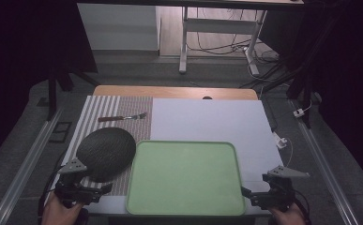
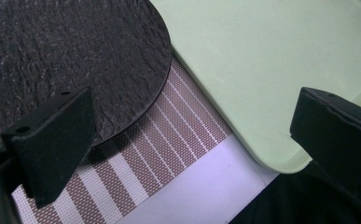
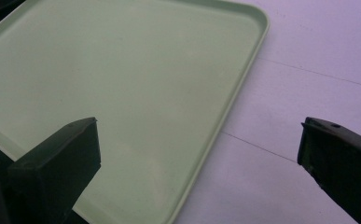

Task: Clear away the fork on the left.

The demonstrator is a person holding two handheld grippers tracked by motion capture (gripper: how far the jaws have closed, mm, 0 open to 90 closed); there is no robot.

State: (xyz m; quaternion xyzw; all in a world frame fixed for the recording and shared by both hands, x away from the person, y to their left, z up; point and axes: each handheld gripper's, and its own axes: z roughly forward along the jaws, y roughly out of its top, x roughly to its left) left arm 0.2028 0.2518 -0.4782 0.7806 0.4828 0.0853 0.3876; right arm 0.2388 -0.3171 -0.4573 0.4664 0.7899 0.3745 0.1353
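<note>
A pale green tray (image 1: 185, 206) lies at the table's near edge, bare inside. Left of it a round black slate plate (image 1: 106, 152) rests on a striped placemat (image 1: 123, 122), its rim touching the tray's left edge. A fork (image 1: 123, 117) lies on the mat farther back. My left gripper (image 1: 83, 190) hovers open at the near left, just in front of the plate (image 2: 71, 60); between its jaws I see mat (image 2: 169, 140) and tray corner (image 2: 271, 158). My right gripper (image 1: 263, 194) stands open at the near right, beside the tray's right rim (image 3: 234, 107).
A white sheet (image 1: 207, 119) covers the table's right and middle; its wooden far edge (image 1: 174, 92) shows behind. Beyond the table stand a white desk frame (image 1: 216, 28) and cables on the floor. Metal rails (image 1: 24, 173) run along both sides.
</note>
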